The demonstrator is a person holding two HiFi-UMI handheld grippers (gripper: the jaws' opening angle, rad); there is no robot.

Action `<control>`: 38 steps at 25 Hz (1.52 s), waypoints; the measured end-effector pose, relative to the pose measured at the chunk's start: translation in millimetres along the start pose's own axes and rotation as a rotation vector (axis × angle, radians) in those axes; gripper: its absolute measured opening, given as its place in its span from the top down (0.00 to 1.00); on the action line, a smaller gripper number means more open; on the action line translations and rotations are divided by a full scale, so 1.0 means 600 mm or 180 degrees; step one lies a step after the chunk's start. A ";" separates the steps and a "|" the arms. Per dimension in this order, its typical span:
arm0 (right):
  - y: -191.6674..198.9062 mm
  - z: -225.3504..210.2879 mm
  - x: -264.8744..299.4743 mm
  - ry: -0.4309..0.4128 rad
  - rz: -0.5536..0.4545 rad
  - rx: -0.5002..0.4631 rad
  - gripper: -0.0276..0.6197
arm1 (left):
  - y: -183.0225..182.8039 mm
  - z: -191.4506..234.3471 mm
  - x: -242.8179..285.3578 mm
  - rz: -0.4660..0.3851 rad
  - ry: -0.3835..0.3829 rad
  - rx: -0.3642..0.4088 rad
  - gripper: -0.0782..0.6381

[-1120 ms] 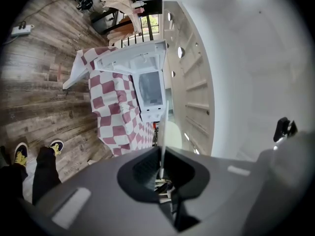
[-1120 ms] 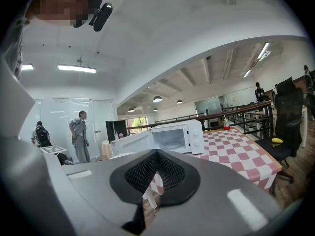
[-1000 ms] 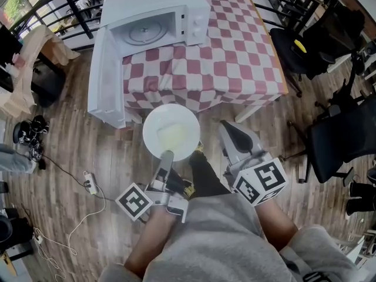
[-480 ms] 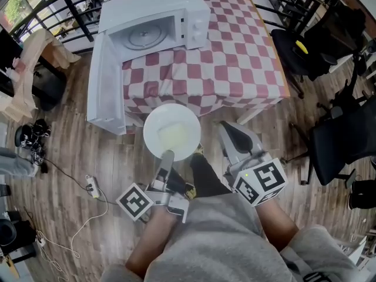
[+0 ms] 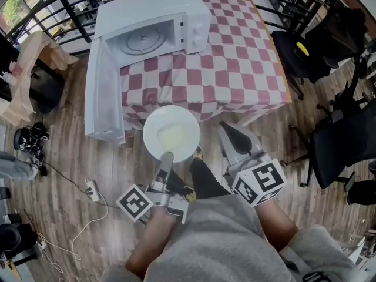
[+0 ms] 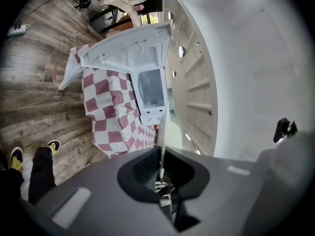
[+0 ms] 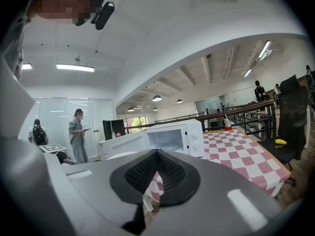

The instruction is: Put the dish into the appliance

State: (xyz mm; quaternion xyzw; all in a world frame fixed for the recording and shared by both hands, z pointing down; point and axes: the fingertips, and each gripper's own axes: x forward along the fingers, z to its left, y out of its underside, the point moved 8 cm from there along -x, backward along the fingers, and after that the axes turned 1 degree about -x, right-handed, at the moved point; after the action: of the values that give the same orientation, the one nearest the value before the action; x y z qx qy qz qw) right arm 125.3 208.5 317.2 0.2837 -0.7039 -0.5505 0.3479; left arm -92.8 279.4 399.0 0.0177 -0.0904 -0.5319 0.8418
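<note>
White and shallow, the dish (image 5: 171, 133) hangs over the floor (image 5: 64, 151) just short of the checked surface (image 5: 247, 69), its near rim pinched in the clenched left tool (image 5: 167, 158), so the step in hand looks like the carry toward the appliance (image 5: 176, 7). It stands at the surface's far left corner, door (image 5: 103, 93) swung wide to the left and turntable (image 5: 141, 39) bare; the next move calls for raising the dish level over the surface edge and into the cavity. Both forearms (image 5: 154, 239) reach forward almost level, the right tool (image 5: 232, 137) just right of the dish, closed on nothing.
</note>
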 end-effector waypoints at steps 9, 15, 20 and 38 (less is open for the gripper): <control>-0.014 -0.040 0.093 -0.0069 0.0050 0.0005 0.96 | -0.050 -0.004 0.073 -0.0015 -0.0012 -0.0014 0.87; -0.025 -0.079 0.158 -0.0084 0.0097 0.0010 0.96 | -0.088 -0.003 0.136 -0.0018 -0.0028 -0.0011 0.86; -0.024 -0.109 0.196 -0.0114 0.0126 0.0049 0.96 | -0.107 -0.002 0.185 -0.0022 -0.0010 -0.0031 0.86; -0.048 -0.200 0.308 -0.0342 0.0135 0.0125 0.96 | -0.144 -0.006 0.294 -0.0222 -0.0052 -0.0136 0.86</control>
State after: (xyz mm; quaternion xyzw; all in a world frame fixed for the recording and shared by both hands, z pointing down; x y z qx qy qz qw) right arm 111.8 -12.0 340.2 0.2455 -0.7381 -0.5435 0.3156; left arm -95.5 83.0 408.3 -0.0015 -0.0852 -0.5629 0.8221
